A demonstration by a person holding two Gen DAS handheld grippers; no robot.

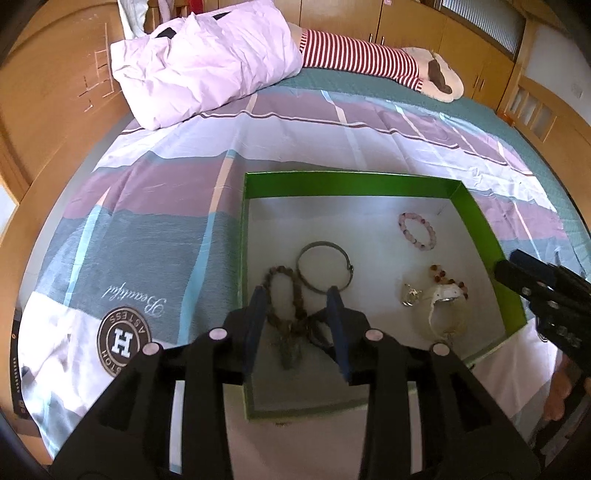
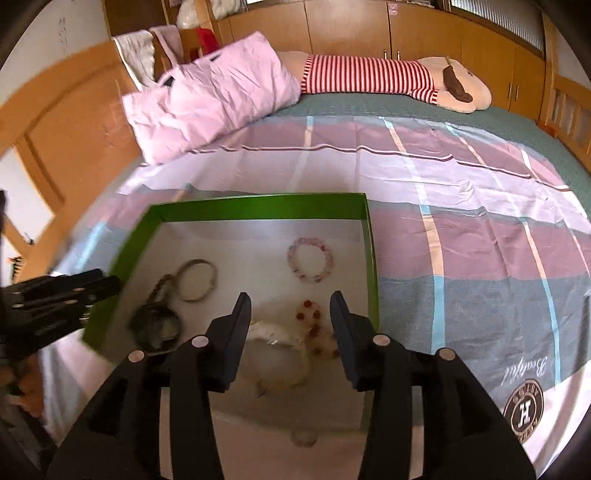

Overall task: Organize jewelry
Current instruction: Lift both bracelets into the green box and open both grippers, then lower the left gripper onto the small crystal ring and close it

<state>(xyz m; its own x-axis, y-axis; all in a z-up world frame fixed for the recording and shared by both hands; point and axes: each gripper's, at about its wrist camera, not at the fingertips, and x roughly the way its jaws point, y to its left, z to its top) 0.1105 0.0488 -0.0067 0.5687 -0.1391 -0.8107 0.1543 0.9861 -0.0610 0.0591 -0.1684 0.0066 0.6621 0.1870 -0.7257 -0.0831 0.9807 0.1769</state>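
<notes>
A shallow green box [image 1: 354, 181] [image 2: 258, 206] with a white floor lies on the bed and holds the jewelry. In the left wrist view I see a pink bead bracelet [image 1: 416, 231], a silver bangle [image 1: 324, 266], a brown bead bracelet [image 1: 284, 299] with a dark pendant, and a white piece with red beads [image 1: 443, 295]. My left gripper [image 1: 297, 291] is open, its fingers either side of the brown beads. My right gripper [image 2: 290, 299] is open above the white piece [image 2: 275, 334] and red beads [image 2: 312, 317]. The pink bracelet [image 2: 310, 259] lies beyond.
The box rests on a plaid bedsheet [image 1: 155, 221] with a round logo [image 1: 123, 341]. A pink pillow [image 1: 207, 62] and a striped plush toy [image 1: 369, 55] lie at the far end. Wooden bed frame and cupboards [image 2: 406, 29] surround the bed.
</notes>
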